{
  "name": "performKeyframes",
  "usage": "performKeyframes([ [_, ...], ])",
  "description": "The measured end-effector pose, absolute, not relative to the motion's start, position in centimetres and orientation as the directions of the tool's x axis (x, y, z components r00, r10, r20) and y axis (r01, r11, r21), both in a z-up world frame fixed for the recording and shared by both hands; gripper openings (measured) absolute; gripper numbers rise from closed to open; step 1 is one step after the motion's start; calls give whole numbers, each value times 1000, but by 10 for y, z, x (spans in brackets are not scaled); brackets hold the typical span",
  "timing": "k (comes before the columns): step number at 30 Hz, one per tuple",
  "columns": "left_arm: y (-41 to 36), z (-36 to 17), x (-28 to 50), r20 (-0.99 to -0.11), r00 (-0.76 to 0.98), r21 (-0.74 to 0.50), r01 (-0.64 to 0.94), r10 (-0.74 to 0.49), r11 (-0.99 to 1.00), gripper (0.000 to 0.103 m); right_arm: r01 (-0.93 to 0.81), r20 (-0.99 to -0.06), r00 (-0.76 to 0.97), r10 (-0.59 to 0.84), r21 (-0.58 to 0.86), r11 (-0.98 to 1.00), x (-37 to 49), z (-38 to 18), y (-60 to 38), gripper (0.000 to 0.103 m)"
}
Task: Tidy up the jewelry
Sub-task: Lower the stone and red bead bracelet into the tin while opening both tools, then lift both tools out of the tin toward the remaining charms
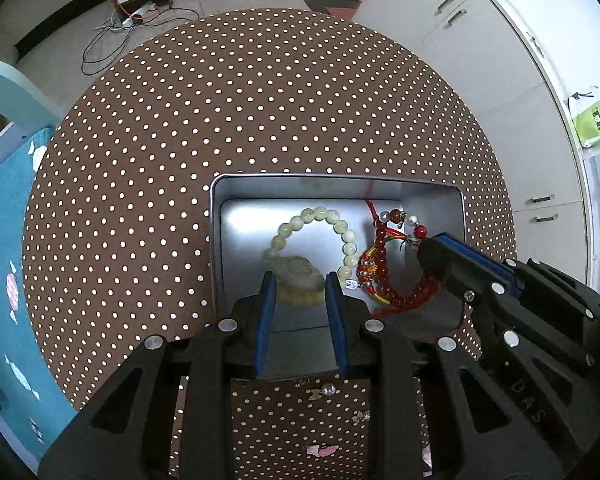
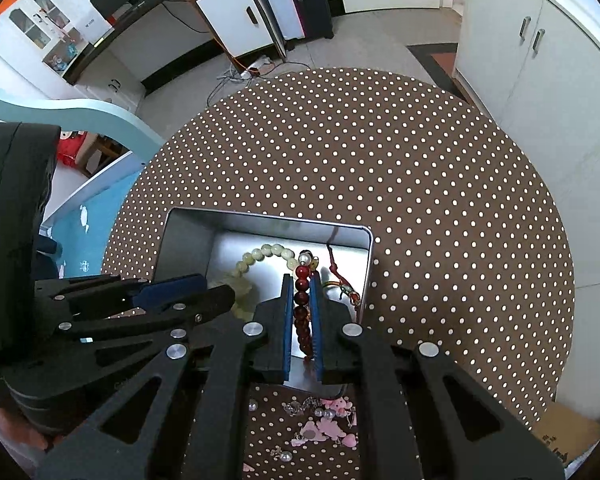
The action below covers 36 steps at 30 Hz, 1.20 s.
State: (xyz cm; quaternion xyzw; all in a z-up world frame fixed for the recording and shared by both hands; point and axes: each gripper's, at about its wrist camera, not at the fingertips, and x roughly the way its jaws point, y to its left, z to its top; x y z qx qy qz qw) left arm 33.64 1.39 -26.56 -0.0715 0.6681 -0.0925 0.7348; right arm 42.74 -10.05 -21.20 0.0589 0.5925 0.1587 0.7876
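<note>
Right gripper (image 2: pixel 302 280) clamped on red bead bracelet (image 2: pixel 301 304), inside metal tin (image 2: pixel 260 218). Left gripper (image 1: pixel 300 280) parted, empty, straddling pale green bracelet (image 1: pixel 332 232) in tin, angled down.

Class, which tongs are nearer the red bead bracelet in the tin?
Right. The right tongs are shut on the red bead bracelet; the left tongs hover open beside it, over the pale green bracelet.
</note>
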Motion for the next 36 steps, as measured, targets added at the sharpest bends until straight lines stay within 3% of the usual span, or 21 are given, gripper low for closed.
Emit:
performKeyframes([
  [2, 12, -268, 338, -973, 85, -211, 49, -214, 976, 26, -170, -920, 247, 303, 267, 949, 425, -211, -101, 10],
  [6, 15, -266, 336, -968, 71, -239, 43, -241, 970, 37, -153, -923, 266, 277, 243, 958, 423, -203, -103, 30],
  [13, 6, -249, 321, -969, 110, -212, 90, -221, 973, 51, -125, -915, 300, 271, 244, 962, 409, -190, -119, 34],
  [22, 7, -224, 279, -966, 140, -206, 102, -219, 973, 63, -100, -904, 344, 255, 235, 967, 379, -176, -138, 45],
  [24, 9, -221, 265, -967, 135, -204, 102, -217, 974, 69, -93, -907, 341, 246, 228, 969, 373, -175, -141, 48],
  [30, 8, -232, 219, -979, 67, -183, 123, -193, 975, 70, -83, -923, 301, 241, 226, 971, 341, -187, -153, 59],
  [36, 14, -270, 185, -982, -66, -185, 86, -179, 979, 67, -65, -950, 212, 227, 218, 974, 309, -216, -163, 60],
])
